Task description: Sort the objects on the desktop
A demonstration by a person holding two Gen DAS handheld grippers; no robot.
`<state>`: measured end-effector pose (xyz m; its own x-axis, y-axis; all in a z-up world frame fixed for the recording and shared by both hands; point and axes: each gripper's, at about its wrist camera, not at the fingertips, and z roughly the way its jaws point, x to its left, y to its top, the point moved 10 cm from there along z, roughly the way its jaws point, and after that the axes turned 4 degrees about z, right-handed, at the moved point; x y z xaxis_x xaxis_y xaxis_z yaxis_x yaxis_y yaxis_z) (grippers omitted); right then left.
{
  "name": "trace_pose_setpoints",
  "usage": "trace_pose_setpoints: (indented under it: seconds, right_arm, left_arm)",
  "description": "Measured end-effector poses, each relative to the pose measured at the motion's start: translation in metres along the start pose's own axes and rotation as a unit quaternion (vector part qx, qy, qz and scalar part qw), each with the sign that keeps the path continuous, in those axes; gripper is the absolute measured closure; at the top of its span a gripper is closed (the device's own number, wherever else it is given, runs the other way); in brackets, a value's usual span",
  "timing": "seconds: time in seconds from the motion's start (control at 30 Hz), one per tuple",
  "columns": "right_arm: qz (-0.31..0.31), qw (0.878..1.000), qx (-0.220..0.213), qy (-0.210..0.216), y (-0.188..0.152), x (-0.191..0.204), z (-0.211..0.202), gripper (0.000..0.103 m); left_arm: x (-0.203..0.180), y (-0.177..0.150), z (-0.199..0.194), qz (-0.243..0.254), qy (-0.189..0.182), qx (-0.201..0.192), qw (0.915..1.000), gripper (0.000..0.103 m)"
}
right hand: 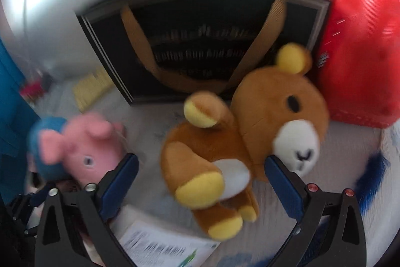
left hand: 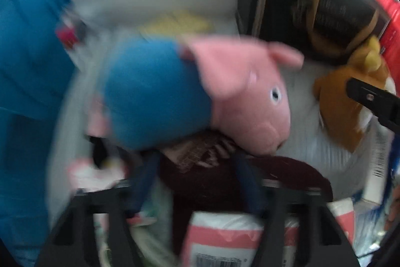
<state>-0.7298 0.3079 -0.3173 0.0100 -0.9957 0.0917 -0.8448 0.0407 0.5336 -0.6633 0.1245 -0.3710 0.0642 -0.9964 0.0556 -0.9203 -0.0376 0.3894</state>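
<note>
The right gripper [right hand: 201,164] gapes wide and empty astride the bear [right hand: 240,142], lying crosswise between its fingers; the left gripper [left hand: 197,167], half-parted, nears the pig [left hand: 200,94] just ahead.

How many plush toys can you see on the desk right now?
2. The pink pig plush in blue lies on the left over other clutter; the brown bear plush lies to its right, in front of the black bag. Clutter may hide more.
</note>
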Motion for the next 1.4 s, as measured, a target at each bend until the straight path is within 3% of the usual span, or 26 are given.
trace_pose_setpoints:
  seconds: [0.03, 0.1, 0.13, 0.17, 0.27, 0.33, 0.53, 0.57, 0.63, 0.73, 1.13, 1.4]
  right_arm:
    - [-0.005, 1.0, -0.003, -0.001, 0.0, 0.001, 0.001, 0.004]
    - [-0.015, 1.0, -0.008, -0.002, -0.001, 0.003, 0.002, 0.027]
    - [-0.015, 1.0, -0.007, 0.004, -0.003, 0.002, -0.004, 0.046]
    - [-0.014, 1.0, -0.006, 0.009, -0.006, 0.002, -0.01, 0.054]
    - [-0.014, 1.0, -0.002, 0.027, -0.019, 0.001, -0.03, 0.07]
    - [-0.017, 0.999, 0.004, 0.038, -0.033, 0.002, -0.047, 0.074]
    - [-0.015, 0.996, 0.076, 0.05, -0.124, -0.015, -0.076, 0.077]
    - [-0.012, 0.995, 0.084, 0.053, -0.134, -0.018, -0.079, 0.082]
    - [0.0, 0.992, 0.105, 0.074, -0.162, -0.021, -0.09, 0.083]
    - [0.0, 0.991, 0.118, 0.068, -0.19, -0.026, -0.107, 0.083]
    - [0.015, 0.995, 0.085, 0.049, -0.189, -0.037, -0.126, 0.083]
    - [0.03, 0.995, 0.079, 0.044, -0.199, -0.048, -0.13, 0.083]
  left_arm:
    - [-0.002, -0.001, 0.003, -0.004, -0.005, 0.002, 1.0, 0.067]
    - [-0.007, -0.002, -0.005, 0.011, -0.004, -0.009, 0.9999, 0.075]
    - [-0.009, -0.004, -0.009, 0.017, -0.005, -0.013, 0.9998, 0.079]
    - [-0.012, -0.009, -0.014, 0.021, -0.007, -0.016, 0.9996, 0.082]
    - [-0.026, -0.03, -0.036, 0.044, -0.019, -0.026, 0.9985, 0.087]
    - [-0.034, -0.05, -0.05, 0.056, -0.032, -0.023, 0.9976, 0.089]
    - [-0.052, -0.114, -0.088, 0.098, -0.048, -0.015, 0.9939, 0.092]
    - [-0.054, -0.123, -0.094, 0.105, -0.048, -0.016, 0.9932, 0.092]
    - [-0.054, -0.135, -0.104, 0.11, -0.049, -0.018, 0.9926, 0.092]
    - [-0.051, -0.151, -0.113, 0.117, -0.047, -0.012, 0.992, 0.092]
    - [-0.048, -0.158, -0.12, 0.099, -0.039, -0.018, 0.9941, 0.091]
    - [-0.048, -0.165, -0.128, 0.095, -0.03, -0.028, 0.9947, 0.066]
